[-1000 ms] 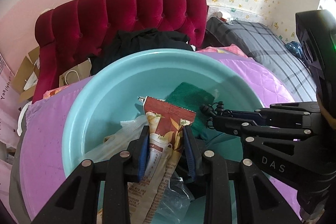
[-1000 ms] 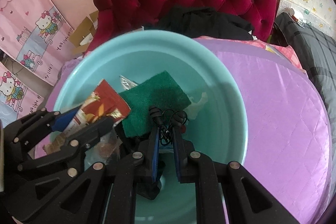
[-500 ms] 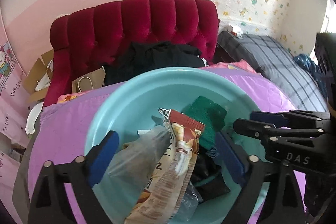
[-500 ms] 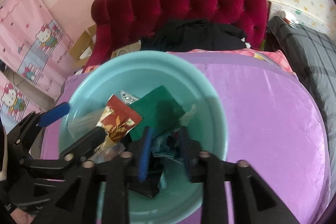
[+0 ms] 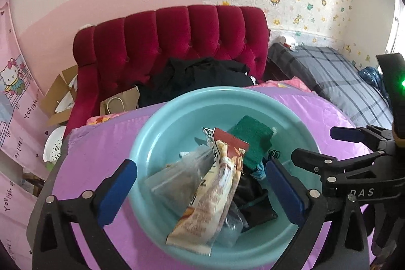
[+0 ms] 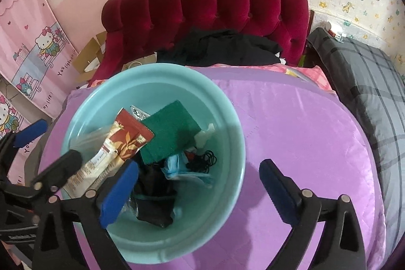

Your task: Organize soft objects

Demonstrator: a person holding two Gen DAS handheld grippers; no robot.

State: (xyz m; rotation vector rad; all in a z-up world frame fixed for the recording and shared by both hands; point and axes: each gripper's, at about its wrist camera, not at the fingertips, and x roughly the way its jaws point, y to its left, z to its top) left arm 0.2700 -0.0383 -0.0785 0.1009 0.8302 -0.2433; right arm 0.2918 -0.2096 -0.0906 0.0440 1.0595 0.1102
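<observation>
Inside round glossy basin [image 6: 227, 118], crinkled packet [image 6: 119, 143].

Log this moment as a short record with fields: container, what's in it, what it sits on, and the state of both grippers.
container: round teal plastic basin
contents: red-and-cream snack packet, green towel, black hair ties, black cloth, clear plastic bag
surface: purple quilted bedspread
left gripper: jaws wide open, holding nothing, above basin
right gripper: jaws wide open, holding nothing, over basin rim
background: red tufted headboard
</observation>
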